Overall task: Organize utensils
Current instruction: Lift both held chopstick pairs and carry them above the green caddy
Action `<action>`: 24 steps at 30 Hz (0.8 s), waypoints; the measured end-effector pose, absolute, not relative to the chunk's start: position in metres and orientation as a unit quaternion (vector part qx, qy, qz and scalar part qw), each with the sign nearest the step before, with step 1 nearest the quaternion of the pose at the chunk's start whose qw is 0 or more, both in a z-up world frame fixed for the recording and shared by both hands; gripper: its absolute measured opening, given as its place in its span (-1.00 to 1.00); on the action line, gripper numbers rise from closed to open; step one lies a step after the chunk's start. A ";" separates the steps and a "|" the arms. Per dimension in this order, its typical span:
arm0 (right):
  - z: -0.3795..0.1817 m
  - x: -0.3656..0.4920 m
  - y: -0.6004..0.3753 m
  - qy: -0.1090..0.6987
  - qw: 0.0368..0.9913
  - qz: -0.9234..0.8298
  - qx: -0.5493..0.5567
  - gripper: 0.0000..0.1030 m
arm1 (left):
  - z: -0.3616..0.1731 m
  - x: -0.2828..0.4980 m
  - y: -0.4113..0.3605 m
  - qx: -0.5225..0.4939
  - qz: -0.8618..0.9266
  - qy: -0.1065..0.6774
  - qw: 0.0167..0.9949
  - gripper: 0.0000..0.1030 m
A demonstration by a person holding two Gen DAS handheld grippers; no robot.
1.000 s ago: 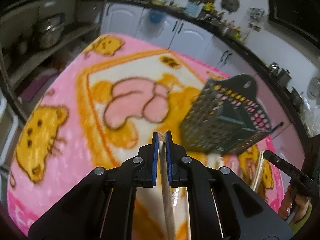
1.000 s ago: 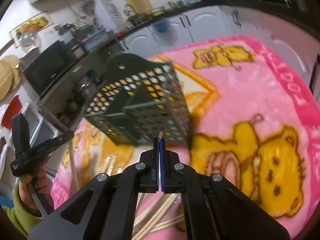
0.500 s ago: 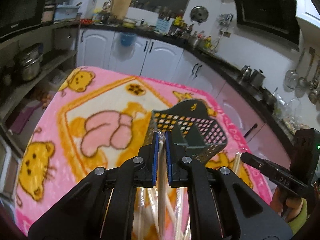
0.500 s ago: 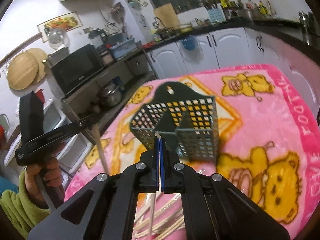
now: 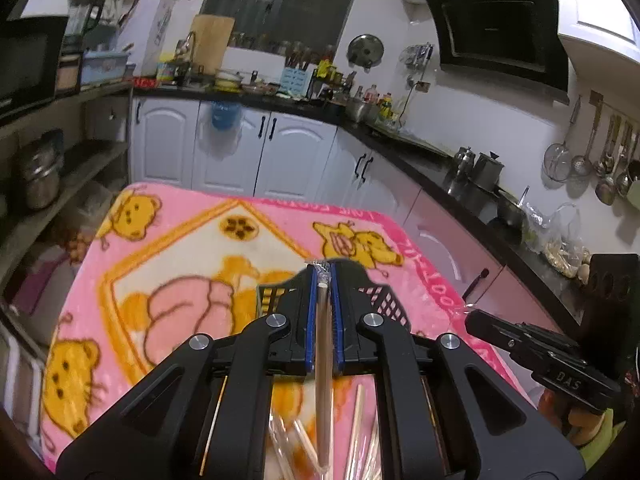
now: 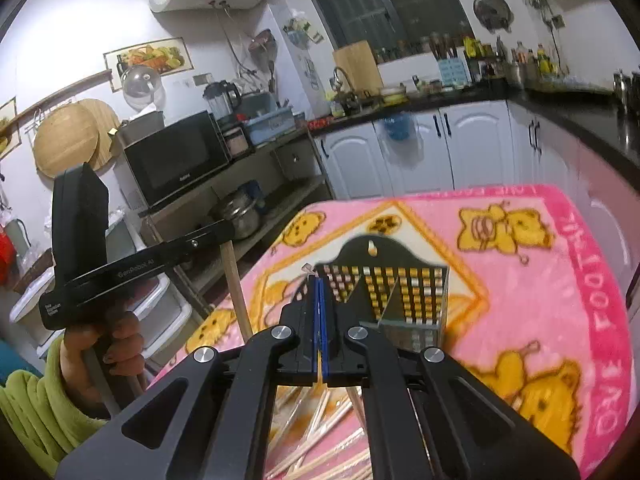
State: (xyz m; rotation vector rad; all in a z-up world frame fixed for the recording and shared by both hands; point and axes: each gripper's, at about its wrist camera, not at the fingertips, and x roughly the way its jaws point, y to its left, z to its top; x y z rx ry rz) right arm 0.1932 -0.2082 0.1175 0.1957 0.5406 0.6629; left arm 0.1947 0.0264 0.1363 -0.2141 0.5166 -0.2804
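While the left claw [image 5: 322, 276] pinched a single wooden chopstick [image 5: 323, 360] whose shaft hung down beneath it, the right claw [image 6: 319, 280] was pressed together on what looked like a scrap of clear wrapper. Just ahead stood the dark mesh utensil holder [image 6: 404, 300] on the pink blanket [image 5: 192, 248] covering the bench, with loose chopsticks [image 6: 320, 440] scattered near below. To do this well, I judge the stick should be tipped upright over one compartment before release. Compared with a second earlier, both claws had risen and levelled, and the holder sat lower in view.
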 end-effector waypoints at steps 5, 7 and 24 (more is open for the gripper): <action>0.137 0.197 -0.209 0.239 0.910 0.324 0.094 -0.98 | 0.152 0.201 0.022 -0.101 -0.142 0.240 0.955 -0.92; 0.146 0.198 -0.207 0.230 0.913 0.324 0.092 -0.98 | 0.160 0.203 0.021 -0.102 -0.145 0.231 0.957 -0.92; 0.211 0.231 -0.213 0.160 0.929 0.314 0.110 -0.98 | 0.221 0.236 0.016 -0.105 -0.120 0.162 0.974 -0.92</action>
